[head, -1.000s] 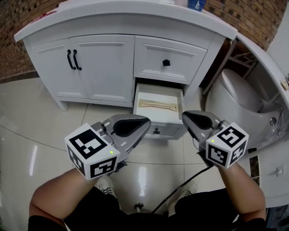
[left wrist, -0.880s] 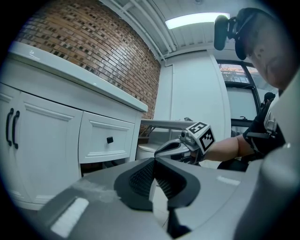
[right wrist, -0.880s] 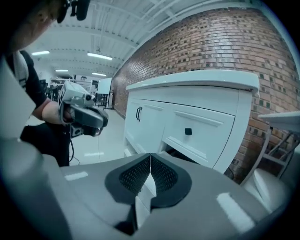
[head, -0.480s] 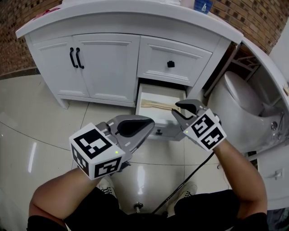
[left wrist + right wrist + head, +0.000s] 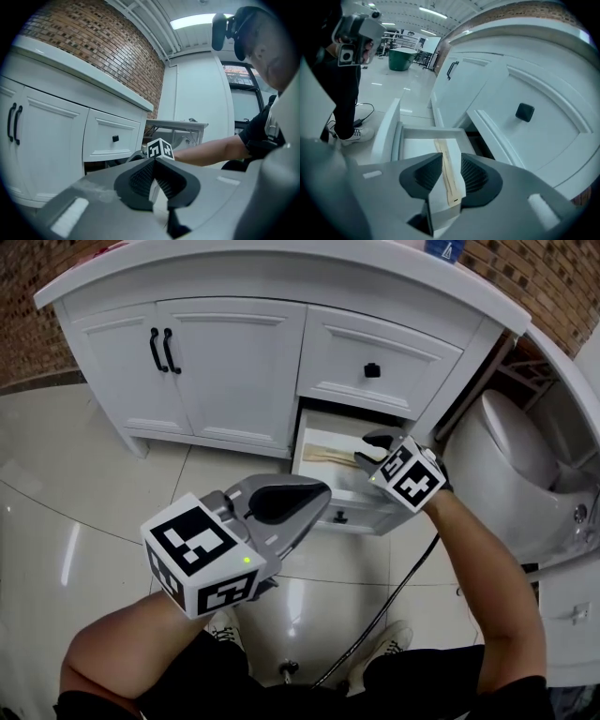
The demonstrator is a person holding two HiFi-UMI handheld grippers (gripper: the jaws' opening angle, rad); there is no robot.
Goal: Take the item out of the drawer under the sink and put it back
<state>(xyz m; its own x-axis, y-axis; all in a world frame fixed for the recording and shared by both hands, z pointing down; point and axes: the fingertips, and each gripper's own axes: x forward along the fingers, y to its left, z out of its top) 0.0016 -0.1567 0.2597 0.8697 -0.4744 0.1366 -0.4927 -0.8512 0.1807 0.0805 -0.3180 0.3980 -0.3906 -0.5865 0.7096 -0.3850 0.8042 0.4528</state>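
Note:
The lower drawer [image 5: 313, 486] of the white vanity stands pulled out. Inside it lies a long tan strip, the item [image 5: 326, 455]. My right gripper [image 5: 363, 451] hangs tilted down over the drawer's right part, just above the item's near end. In the right gripper view its jaws [image 5: 451, 160] have just been opening, and the item [image 5: 453, 187] shows in the gap between them with no pad pressing on it. My left gripper [image 5: 325, 492] is held level in front of the drawer, shut on nothing [image 5: 153, 165].
The upper drawer with its black knob [image 5: 372, 370] is closed above the open one. Double cabinet doors with black handles [image 5: 161, 349] stand to the left. A white toilet [image 5: 511, 451] is close on the right. A black cable [image 5: 384, 610] runs across the glossy tile floor.
My right gripper has moved forward and down to the open drawer, rolled over, and gone from shut to open. The left gripper has stayed put.

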